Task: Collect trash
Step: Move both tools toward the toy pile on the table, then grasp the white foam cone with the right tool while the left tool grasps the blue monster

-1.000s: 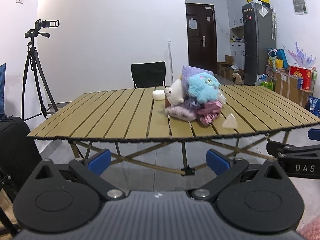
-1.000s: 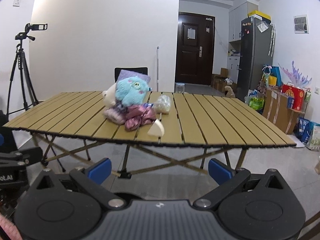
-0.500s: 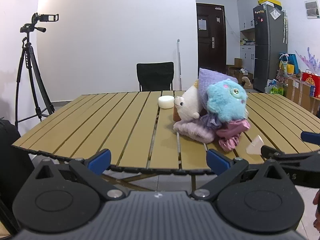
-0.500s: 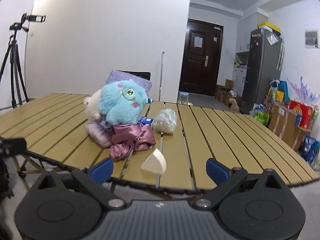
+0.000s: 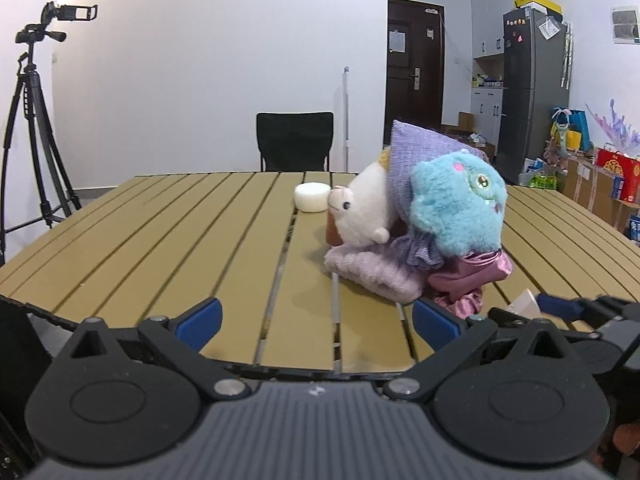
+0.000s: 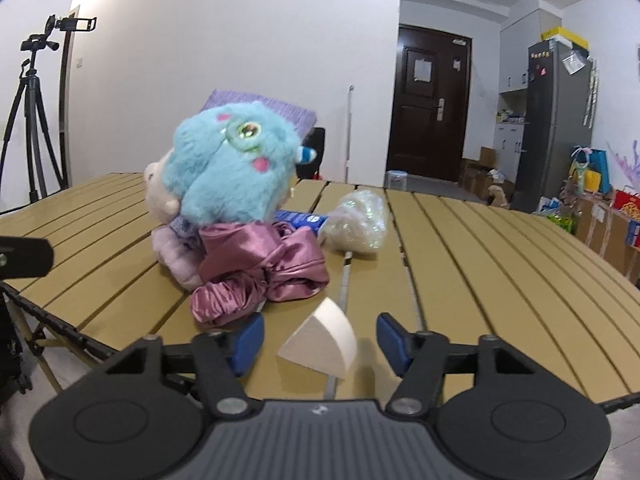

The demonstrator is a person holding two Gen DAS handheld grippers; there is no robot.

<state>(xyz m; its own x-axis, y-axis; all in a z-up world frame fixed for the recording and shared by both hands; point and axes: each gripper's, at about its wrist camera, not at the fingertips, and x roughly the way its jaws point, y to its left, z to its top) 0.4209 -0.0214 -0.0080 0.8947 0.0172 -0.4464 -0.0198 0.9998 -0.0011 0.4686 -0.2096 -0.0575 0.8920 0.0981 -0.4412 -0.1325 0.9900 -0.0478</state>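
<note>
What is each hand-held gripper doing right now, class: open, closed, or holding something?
Left hand-held gripper: open, nothing between its fingers.
Right hand-held gripper: closing around the white wedge, pads not yet touching it.

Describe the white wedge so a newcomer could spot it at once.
On the slatted table, look at the near edge, in front of the pink satin cloth. The wedge lies alone between the right gripper's closing fingers: small, pale, smooth, hard-edged, unlike the soft toys behind it.
</note>
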